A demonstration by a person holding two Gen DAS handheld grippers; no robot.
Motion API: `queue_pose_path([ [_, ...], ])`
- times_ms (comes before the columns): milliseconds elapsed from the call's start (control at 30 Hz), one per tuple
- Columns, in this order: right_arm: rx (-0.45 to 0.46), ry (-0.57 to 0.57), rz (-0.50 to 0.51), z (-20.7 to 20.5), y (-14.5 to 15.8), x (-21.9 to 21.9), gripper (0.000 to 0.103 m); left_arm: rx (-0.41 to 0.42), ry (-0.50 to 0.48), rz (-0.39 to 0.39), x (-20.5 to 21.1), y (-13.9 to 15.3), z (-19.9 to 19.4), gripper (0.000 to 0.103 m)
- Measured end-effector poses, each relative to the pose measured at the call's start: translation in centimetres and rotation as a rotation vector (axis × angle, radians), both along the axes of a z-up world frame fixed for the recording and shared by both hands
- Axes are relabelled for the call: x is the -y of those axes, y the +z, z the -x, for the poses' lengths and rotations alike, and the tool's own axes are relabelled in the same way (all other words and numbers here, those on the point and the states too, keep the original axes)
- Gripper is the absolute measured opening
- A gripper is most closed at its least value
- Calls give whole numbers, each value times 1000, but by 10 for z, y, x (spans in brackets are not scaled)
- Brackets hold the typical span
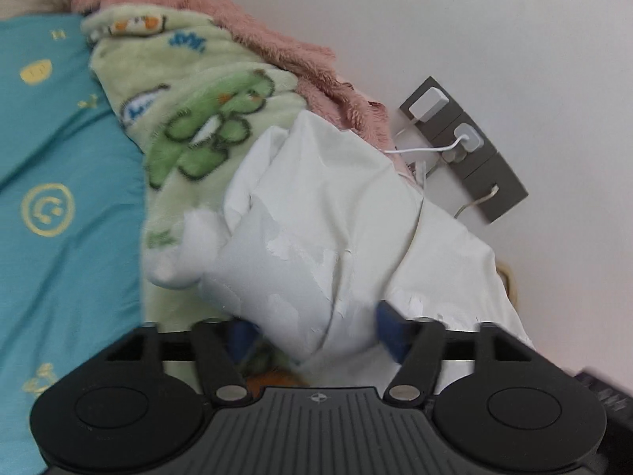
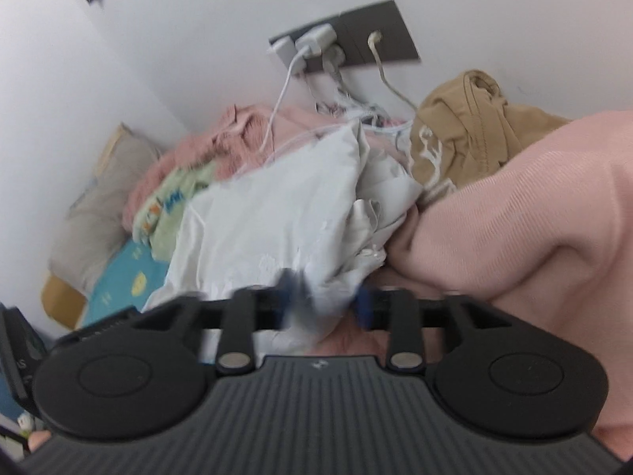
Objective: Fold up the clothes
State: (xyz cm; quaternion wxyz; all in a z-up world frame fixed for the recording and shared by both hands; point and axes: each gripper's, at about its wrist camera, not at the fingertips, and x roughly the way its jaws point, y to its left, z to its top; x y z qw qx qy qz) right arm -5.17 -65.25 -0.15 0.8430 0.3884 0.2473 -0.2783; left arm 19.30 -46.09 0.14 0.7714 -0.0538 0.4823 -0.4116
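A crumpled white garment [image 1: 316,198] lies on the bed against the wall, on top of a green cartoon-print fleece [image 1: 190,118]. My left gripper [image 1: 316,336] is open, blue pads wide apart, with a fold of the white cloth lying loose between them. In the right wrist view the same white garment [image 2: 269,213] is heaped in the middle. My right gripper [image 2: 326,303] is open too, its blurred blue pads either side of a hanging corner of that cloth. I cannot tell whether either pad touches the fabric.
A pink fluffy blanket [image 1: 277,39] and teal sheet [image 1: 59,198] lie behind and left. A tan garment [image 2: 467,134] and pink ribbed knit cloth [image 2: 534,206] crowd the right. A wall socket panel [image 2: 356,39] with chargers and cables [image 2: 285,91] hangs above; a grey pillow [image 2: 99,206] lies left.
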Motion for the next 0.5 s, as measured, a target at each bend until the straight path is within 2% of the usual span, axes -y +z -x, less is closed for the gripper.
queue_pose_path([
  [33, 4, 0, 20, 5, 7, -4, 86, 22, -7, -3, -5, 6, 4, 82],
  [100, 15, -3, 84, 16, 23, -15, 87, 83, -11, -2, -17, 22, 16, 96],
  [167, 29, 10, 124, 26, 38, -25, 86, 158, -7, -1, -31, 40, 30, 101],
  [300, 48, 43, 196, 46, 65, -52, 86, 296, -10, 20, -60, 80, 66, 103],
  [500, 88, 86, 325, 77, 99, -103, 86, 459, 5, 83, -109, 130, 127, 103],
])
